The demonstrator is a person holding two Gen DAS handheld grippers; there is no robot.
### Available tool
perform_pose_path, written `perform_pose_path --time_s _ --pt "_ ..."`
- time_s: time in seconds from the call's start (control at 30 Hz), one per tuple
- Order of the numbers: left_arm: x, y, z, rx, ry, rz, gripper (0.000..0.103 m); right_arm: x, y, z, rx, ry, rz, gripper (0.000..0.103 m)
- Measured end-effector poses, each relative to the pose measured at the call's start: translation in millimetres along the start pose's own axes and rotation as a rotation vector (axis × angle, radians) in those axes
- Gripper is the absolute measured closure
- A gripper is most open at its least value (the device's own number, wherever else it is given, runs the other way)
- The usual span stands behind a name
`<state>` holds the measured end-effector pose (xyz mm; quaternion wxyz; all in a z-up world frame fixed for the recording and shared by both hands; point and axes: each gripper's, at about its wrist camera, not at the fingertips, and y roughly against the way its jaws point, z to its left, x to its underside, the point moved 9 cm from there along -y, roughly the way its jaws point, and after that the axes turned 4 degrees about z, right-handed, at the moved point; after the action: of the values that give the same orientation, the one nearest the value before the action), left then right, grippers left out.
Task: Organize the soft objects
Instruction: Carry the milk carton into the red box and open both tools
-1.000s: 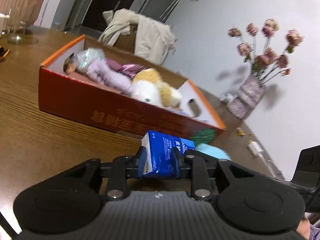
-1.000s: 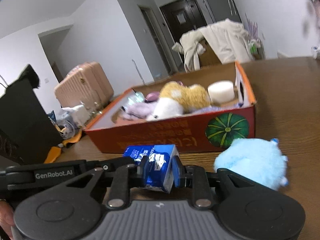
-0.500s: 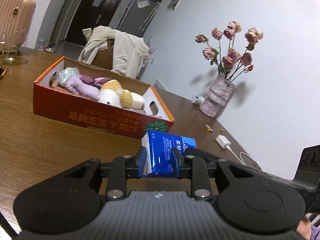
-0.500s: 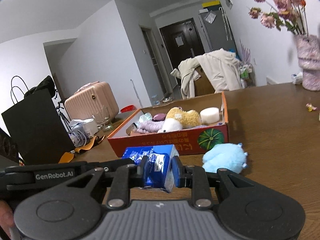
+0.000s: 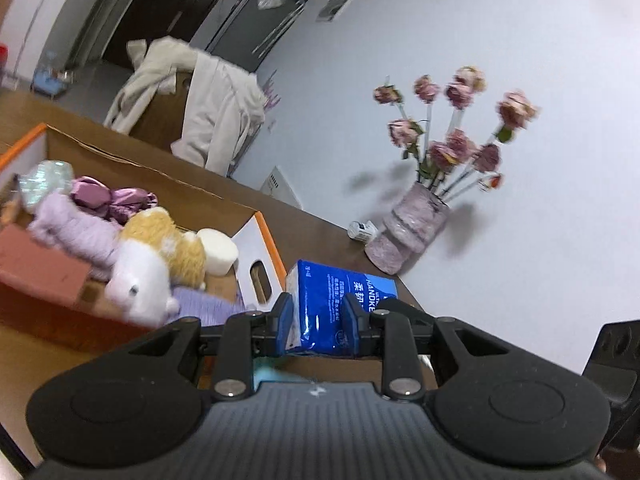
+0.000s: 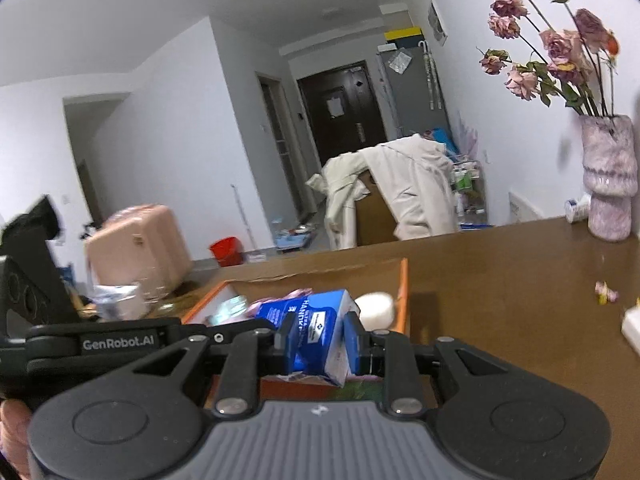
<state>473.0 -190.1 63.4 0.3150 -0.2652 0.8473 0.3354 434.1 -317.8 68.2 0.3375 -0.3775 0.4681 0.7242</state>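
The left gripper pinches one end of a blue tissue pack, its two pads pressed against the pack's sides. The right gripper clamps the other end of the same tissue pack, so the pack hangs between the two tools, off the table. The pack sits just in front of the near end of an orange cardboard box, at about the height of its rim. Inside the box lie soft things: a white plush toy nearest the pack, a yellow plush toy touching it, a white round sponge at the box's end wall, a lilac knitted piece and a shiny purple cloth farther in. Beyond the box, on the table by the wall, stands a vase of dried pink roses. Behind the box a cream coat is draped over a chair. Well beyond the box, on the floor, stands a pink suitcase.
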Motion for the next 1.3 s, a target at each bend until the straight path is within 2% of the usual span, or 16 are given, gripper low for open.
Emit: perform_pose_path --time_s 0.2,0.33,0.43,0.53,0.57,0.63,0.67,0.73,0.87,1.0,1.13,1.27,1.3 --pt "-37 -77 51 -0.024 0.120 0.074 0.076 -26 -94 -23 0.089 0.049 0.086 0.079" --pt "-47 -112 81 -0.041 0.168 0.114 0.076 -27 -146 -32 0.135 0.108 0.150 0.079" --pt "-45 -129 97 -0.099 0.143 0.138 0.077 -21 -176 -34 0.169 0.172 0.217 0.081" --pt "-44 -132 90 -0.153 0.027 0.144 0.078 -13 -200 -32 0.226 0.264 0.267 0.081" --pt "-43 -132 89 -0.170 0.013 0.139 0.078 -10 -206 -30 0.234 0.283 0.284 0.084" --pt "-39 -134 90 -0.159 0.029 0.155 0.080 -5 -212 -28 0.219 0.285 0.312 0.093" --pt "-38 -133 92 -0.168 0.032 0.169 0.080 -2 -216 -26 0.192 0.266 0.333 0.093" --pt "-38 -128 90 -0.164 0.028 0.177 0.080 4 -217 -24 0.179 0.268 0.355 0.096" --pt "-39 -111 75 -0.167 -0.041 0.153 0.079 5 -206 -19 0.135 0.248 0.369 0.082" --pt "-45 -84 58 -0.192 -0.097 0.120 0.077 -6 -179 -19 0.126 0.238 0.335 0.078" --pt "-52 -43 48 -0.233 -0.142 0.071 0.066 -23 -139 -12 0.102 0.223 0.282 0.071" --pt "-55 12 38 -0.266 -0.166 0.004 0.059 -39 -86 -3 0.088 0.227 0.210 0.064" --pt "-54 26 33 -0.271 -0.176 -0.014 0.054 -42 -71 1 0.080 0.227 0.190 0.063"
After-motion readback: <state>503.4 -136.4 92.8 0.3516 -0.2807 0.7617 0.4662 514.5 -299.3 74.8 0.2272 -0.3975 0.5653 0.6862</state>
